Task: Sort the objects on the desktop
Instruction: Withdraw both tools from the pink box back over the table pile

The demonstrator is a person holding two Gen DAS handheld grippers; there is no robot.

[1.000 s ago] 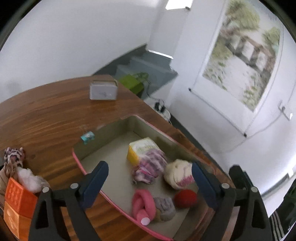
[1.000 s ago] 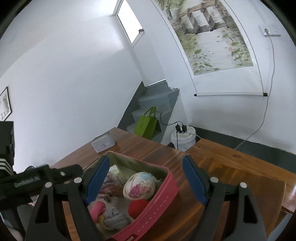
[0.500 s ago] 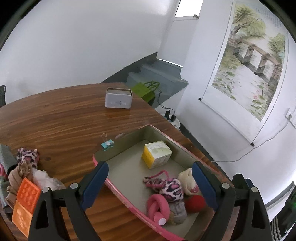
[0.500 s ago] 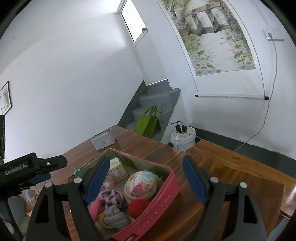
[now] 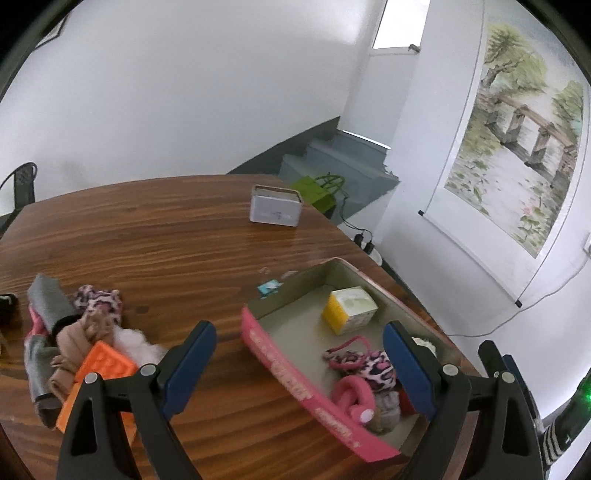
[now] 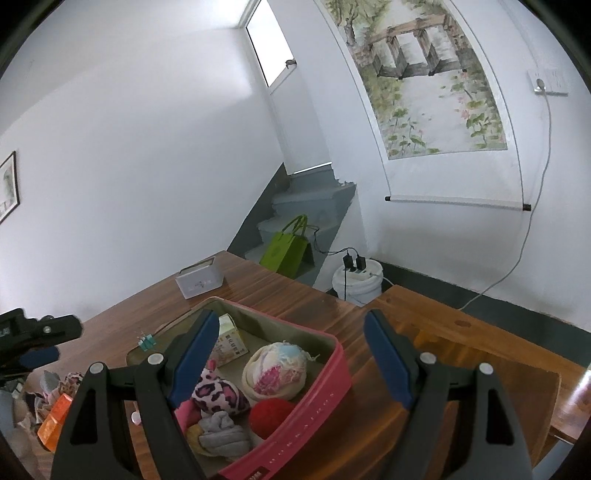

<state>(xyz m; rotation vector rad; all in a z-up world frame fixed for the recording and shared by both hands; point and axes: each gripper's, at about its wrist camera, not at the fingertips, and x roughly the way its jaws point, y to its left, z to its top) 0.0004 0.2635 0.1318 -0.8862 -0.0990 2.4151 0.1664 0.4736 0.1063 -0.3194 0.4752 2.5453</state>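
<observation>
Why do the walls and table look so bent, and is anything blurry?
Both wrist views are fisheye, so the table edge and scroll painting bow. Left wrist view: slightly soft, window blown out. Right wrist view: sharper, dark vignette at corners.

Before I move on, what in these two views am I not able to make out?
- Red ball: hidden in the left wrist view behind the left tool finger.
- Pile beside the orange block: cut off by the left edge in both views.
- Lettering on the pink box wall: blurred in the left wrist view.
- Small teal clip: too small to read in either view.
</observation>
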